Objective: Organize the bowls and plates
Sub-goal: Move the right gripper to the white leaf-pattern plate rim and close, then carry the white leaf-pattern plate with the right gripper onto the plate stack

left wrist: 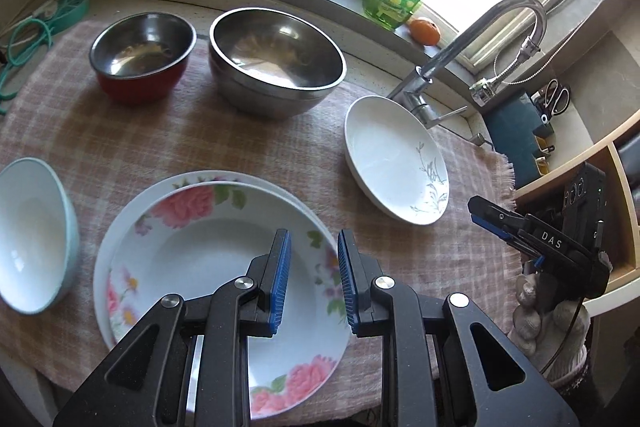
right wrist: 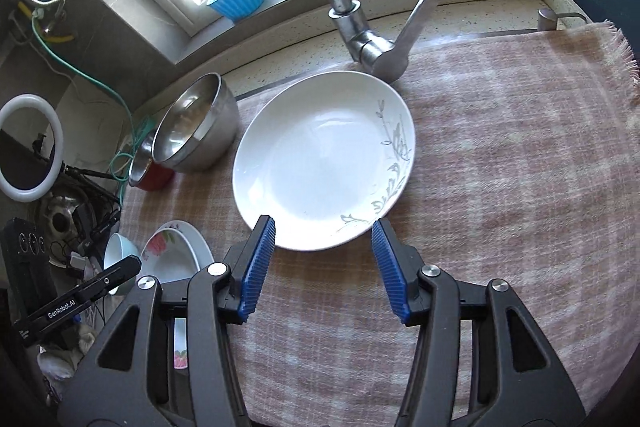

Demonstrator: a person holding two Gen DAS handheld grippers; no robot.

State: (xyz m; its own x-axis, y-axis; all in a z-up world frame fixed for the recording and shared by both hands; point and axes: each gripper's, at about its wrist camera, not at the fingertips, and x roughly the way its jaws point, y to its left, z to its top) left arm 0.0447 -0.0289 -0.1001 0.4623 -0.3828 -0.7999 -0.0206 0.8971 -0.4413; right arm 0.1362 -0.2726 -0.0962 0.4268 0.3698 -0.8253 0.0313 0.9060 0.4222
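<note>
Looks like the right hand-held gripper (right wrist: 323,259) is lining up on the white plate with the grey leaf print (right wrist: 324,159), its blue ribbed pads spread wide and empty, the plate's near rim sitting just between the tips. I'd say the trick here is sliding one pad under that shallow lip and pinching the rim squarely, since glazed ceramic is slick and the soft checked pink cloth (right wrist: 500,187) on the counter is going to give a bit underneath. The left hand-held gripper (left wrist: 312,267) is hovering partly open with nothing in it over the floral plates (left wrist: 208,227), two stacked rose-patterned ones, probably where the white one is heading. In the left wrist view, a pale blue bowl (left wrist: 32,235) is sitting at 9 o'clock, with a red-sided steel bowl (left wrist: 140,59) at 11 and a big shiny steel bowl (left wrist: 276,59) at 12, both smooth and round.
</note>
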